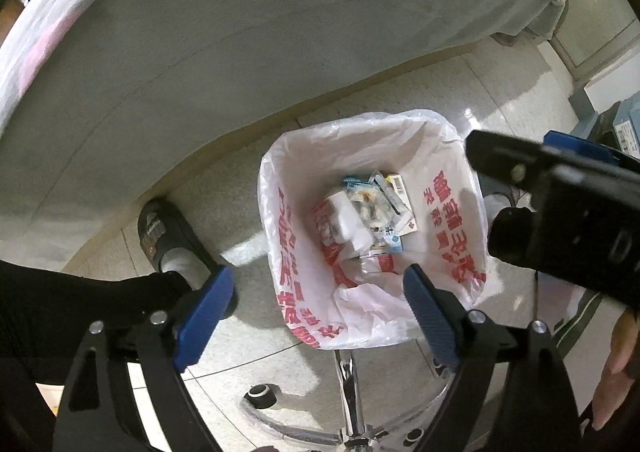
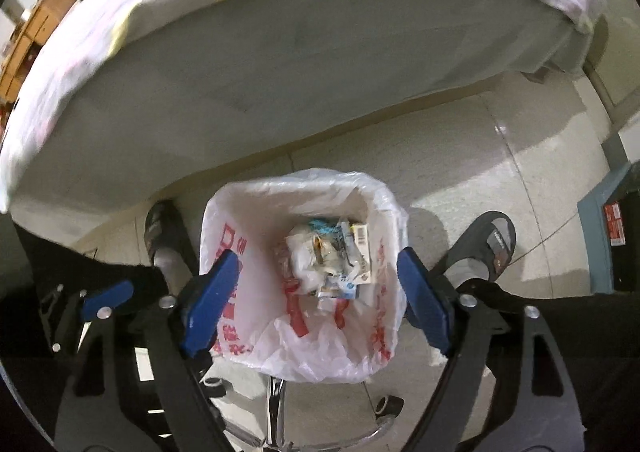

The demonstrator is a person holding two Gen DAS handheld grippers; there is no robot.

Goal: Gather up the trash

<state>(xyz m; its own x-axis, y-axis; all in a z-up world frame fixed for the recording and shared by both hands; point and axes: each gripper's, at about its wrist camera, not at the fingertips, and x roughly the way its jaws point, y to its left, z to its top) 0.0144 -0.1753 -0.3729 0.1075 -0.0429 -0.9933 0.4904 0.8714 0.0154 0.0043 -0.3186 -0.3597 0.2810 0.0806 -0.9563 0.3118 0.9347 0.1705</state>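
Left gripper (image 1: 318, 312) and right gripper (image 2: 318, 300) jaws spread wide, empty, above lined trash bin (image 2: 240, 212) mid-frame, bed (image 2: 280, 72) across top

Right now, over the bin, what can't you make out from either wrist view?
- Bin body: both views, wrapped by the white liner.
- Trash pile: item labels too small; lower layers buried.
- Right gripper: in the left view only its black body shows, fingers cut off.
- Chair base: cut by bottom edge, both views.
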